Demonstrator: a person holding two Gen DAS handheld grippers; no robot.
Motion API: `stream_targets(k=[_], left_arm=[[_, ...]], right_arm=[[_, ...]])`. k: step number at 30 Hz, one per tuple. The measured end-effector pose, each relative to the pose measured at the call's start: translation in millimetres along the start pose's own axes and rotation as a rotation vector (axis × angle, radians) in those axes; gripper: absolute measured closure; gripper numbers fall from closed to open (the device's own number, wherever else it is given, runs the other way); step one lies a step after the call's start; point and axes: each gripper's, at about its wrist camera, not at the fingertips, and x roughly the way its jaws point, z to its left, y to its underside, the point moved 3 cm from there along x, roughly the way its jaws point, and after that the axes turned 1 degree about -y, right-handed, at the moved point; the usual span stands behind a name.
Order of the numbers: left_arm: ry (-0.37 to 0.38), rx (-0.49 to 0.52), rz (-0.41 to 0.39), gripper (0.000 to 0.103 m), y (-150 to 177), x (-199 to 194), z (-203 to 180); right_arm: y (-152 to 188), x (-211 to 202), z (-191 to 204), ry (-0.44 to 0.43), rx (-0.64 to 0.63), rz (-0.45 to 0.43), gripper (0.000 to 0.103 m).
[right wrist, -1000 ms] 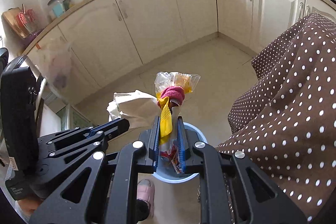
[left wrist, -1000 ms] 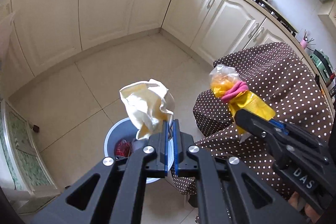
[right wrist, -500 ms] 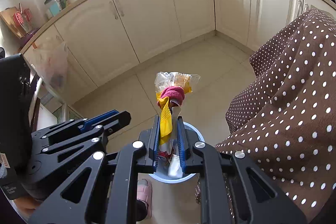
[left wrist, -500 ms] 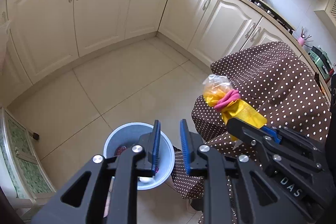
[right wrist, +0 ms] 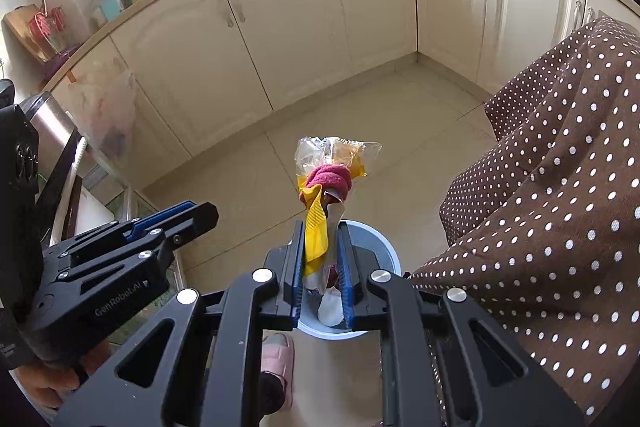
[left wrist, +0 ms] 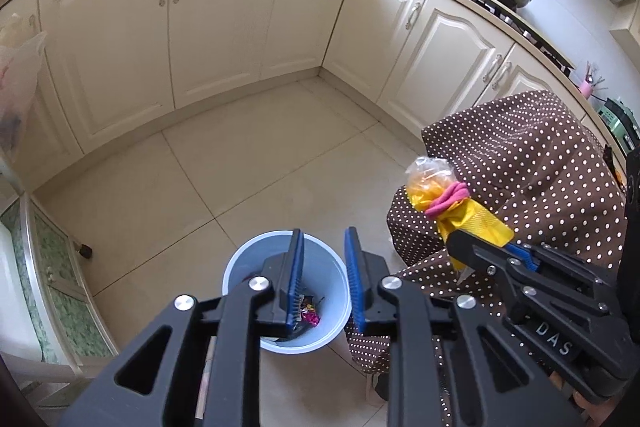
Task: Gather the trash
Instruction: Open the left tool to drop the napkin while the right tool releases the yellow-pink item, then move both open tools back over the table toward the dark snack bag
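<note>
Holding yellow-and-clear plastic wrapper bundle (right wrist: 326,195) pinched in right gripper (right wrist: 321,267); centring over round blue bin (right wrist: 390,255) below before releasing; left gripper (left wrist: 323,267) spread, empty.

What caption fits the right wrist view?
Right gripper holds a bundle of wrappers above the blue bin.

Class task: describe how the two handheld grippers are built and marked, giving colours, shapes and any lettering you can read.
Both are matte black plastic with angular linkage arms, triangular cut-outs and round silver pivot bolts. The left gripper carries flat blue ridged pads on its two fingers; so does the right gripper. White lettering "DAS" shows on the right gripper's side, "GenRobot.AI" on the left's. No cables or sleeves show.
</note>
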Motion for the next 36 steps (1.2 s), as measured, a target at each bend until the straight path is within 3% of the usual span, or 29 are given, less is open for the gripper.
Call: stream_targets(k=[12,15,20,28,36], left_arm=[[-0.028,-0.045,-0.021,0.078,-4,-10,17],[-0.036,-0.051,-0.028,0.070,-4,-11,18],[-0.035,-0.051,-0.032,0.069,-5,-14,20],[-0.010,-0.042,-0.062,0.067,-8,-39,10],[0.010,0.018,-0.118,0.061,-12,-80,-28]], right_arm=[[-8,7,3,-0.007,-0.012,-0.015,0.088],[-14,10,6,-0.003,-0.018,-0.030,0.080],[-22,9,9,0.009,-0.030,-0.046,0.069],[-24,-25,4,0.016,-0.021,-0.085,0.064],[-26,-98,-3,0.031,-0.032,-0.184,0.056]])
